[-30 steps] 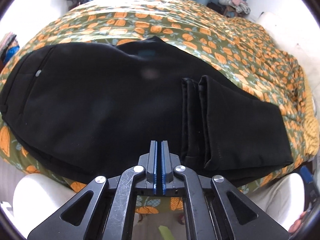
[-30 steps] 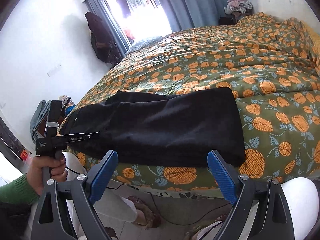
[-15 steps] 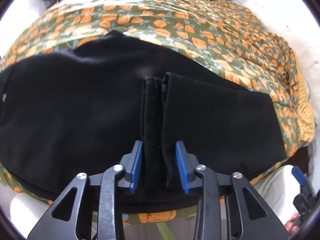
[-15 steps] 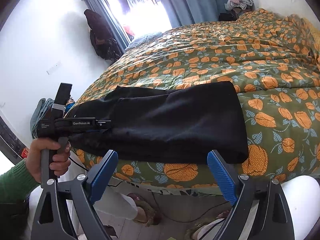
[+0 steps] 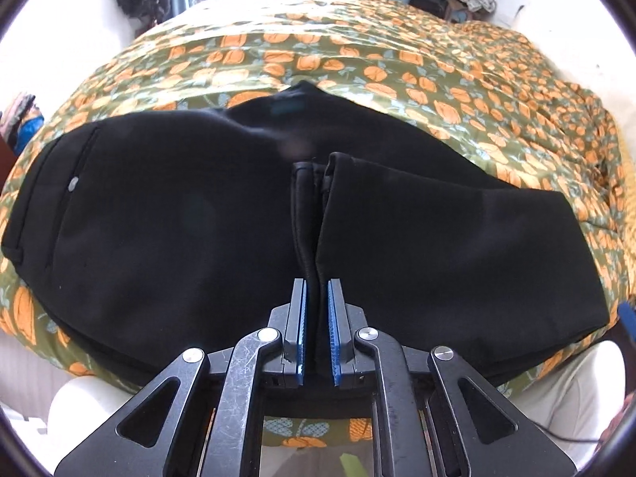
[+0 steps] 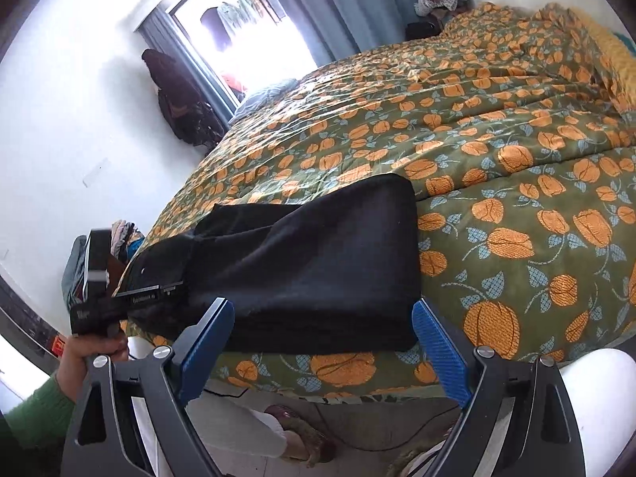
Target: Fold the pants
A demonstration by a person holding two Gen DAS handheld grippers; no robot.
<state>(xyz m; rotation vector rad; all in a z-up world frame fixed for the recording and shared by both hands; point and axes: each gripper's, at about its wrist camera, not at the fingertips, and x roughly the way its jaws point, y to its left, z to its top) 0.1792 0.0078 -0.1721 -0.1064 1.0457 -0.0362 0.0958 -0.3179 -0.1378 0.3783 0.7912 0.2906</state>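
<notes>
pinched the doubled hem ridge (image 5: 308,234) of the black pants (image 5: 167,214) between the blue pads (image 5: 303,318) of the left gripper (image 5: 317,320), the jaws nearly together with only that fold of cloth standing up between them. a second earlier had hung pressed together and empty short of the pants; half a second earlier had spread to either side of the same ridge; by now had closed on it, so the grasp for the next fold looked made. lay, beyond the ridge, as one long dark slab across the near edge of the bedspread (image 5: 357,51): waist end with its small button (image 5: 72,185) to the left of the ridge, the folded-back leg panel (image 5: 457,246) to the right of it. hung wide open and empty at the right gripper (image 6: 322,342), just off the near edge of the pants (image 6: 318,270), blue pads (image 6: 437,349) flanking the leg end without touching it, the view tilted and a little closer than half a second before. showed there too, left of the pants, the left gripper (image 6: 119,298) in a green-sleeved hand (image 6: 95,353). judged the fold half done: leg end already turned back on itself, hem now secured, and the likely next move a lift and carry of that hem over toward the waist. risked the two pinched layers slipping apart or dragging the slab off the bed edge.
</notes>
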